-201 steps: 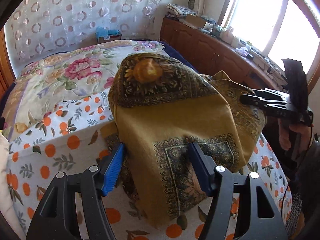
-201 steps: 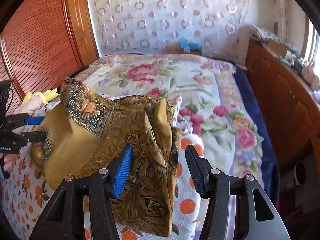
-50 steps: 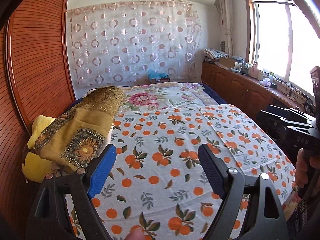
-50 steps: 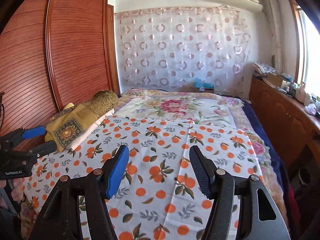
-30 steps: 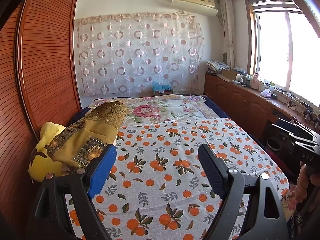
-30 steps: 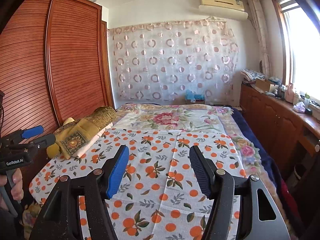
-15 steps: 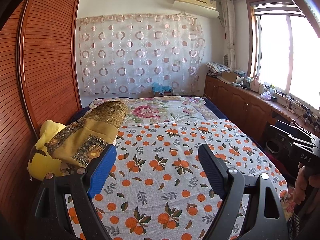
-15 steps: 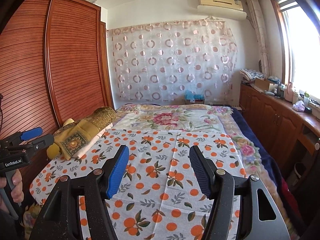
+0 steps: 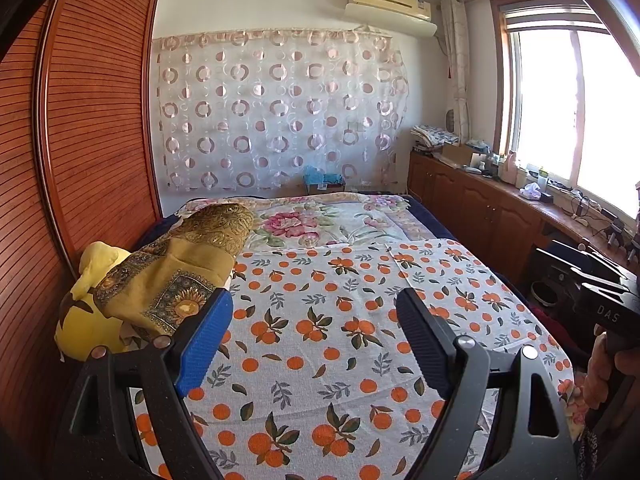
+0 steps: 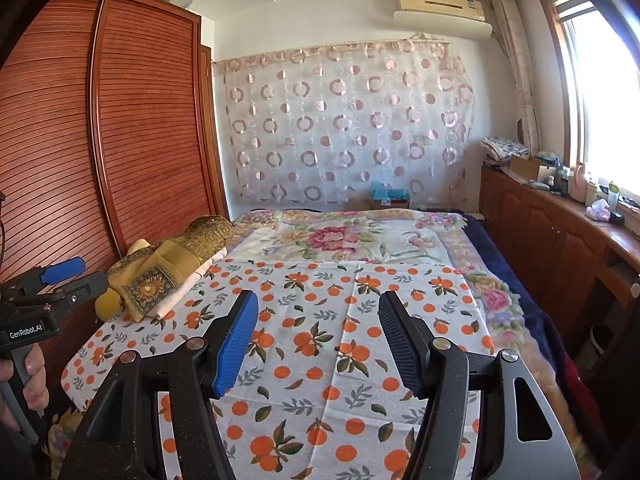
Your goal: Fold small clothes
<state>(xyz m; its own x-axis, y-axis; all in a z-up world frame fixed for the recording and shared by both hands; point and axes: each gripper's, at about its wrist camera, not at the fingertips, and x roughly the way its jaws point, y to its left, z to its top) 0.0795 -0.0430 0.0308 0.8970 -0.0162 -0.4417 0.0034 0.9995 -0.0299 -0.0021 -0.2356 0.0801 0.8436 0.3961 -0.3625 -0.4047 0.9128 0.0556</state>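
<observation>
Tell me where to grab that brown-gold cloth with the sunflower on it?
Probably pinch the brown-gold cloth at its near end by the sunflower patch, coming from the open orange-print sheet side. That end hangs free over the yellow thing; the wardrobe blocks the other side. Both grippers are open, holding nothing.

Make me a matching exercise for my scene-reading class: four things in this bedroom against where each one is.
1. mustard scarf
2. air conditioner
3. orange-print cloth
4. yellow plush toy

A. spread flat on the bed
B. high on the wall over the curtain
C. folded, on the pile by the wardrobe
D. under that pile's near end

Pairs: 1-C, 2-B, 3-A, 4-D
</observation>
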